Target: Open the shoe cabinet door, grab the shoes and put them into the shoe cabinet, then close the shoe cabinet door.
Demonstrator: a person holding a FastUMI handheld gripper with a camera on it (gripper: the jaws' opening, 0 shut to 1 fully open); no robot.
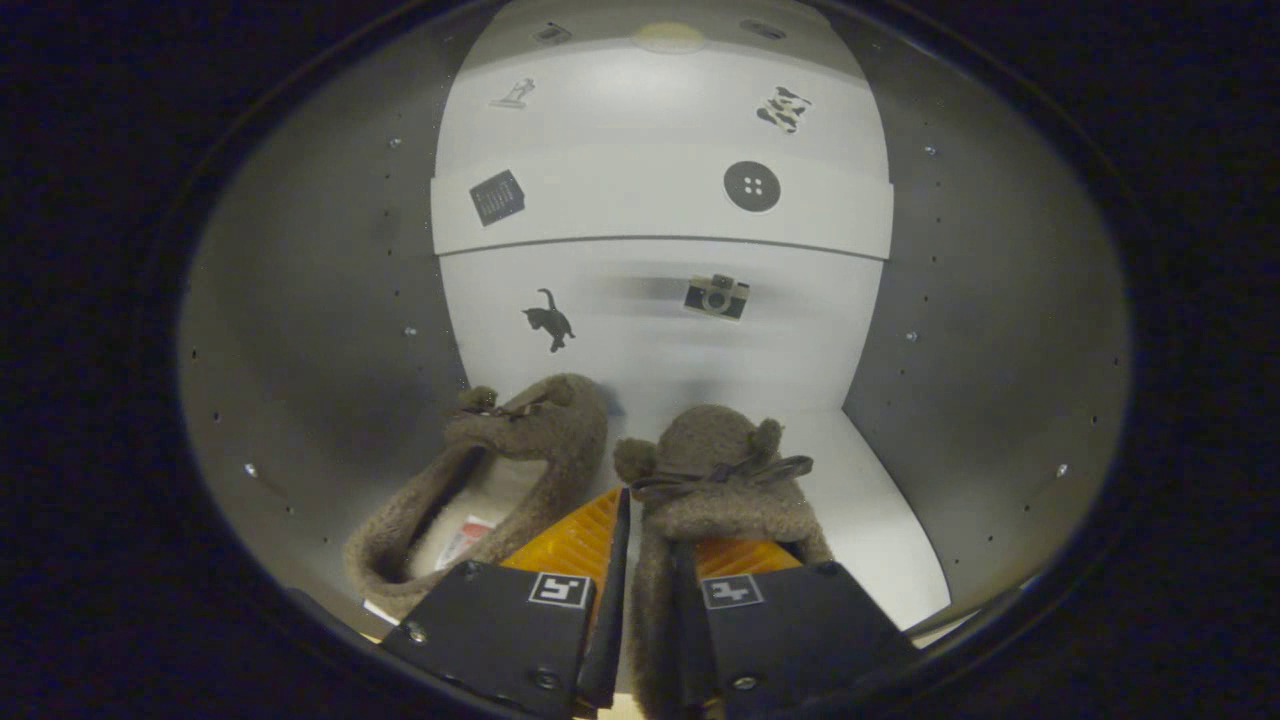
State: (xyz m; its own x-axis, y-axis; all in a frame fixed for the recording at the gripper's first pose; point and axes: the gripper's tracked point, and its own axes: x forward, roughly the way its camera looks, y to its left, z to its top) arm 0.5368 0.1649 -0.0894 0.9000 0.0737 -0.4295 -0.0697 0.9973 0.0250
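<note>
Inside the shoe cabinet (330, 300), gripper (652, 560) pinches right slipper (715, 480)

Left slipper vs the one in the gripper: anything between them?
In the gripper view, only one gripper finger and a strip of bare white shelf separate the left slipper from the held slipper. The gripper pinches the held slipper's side wall.
</note>
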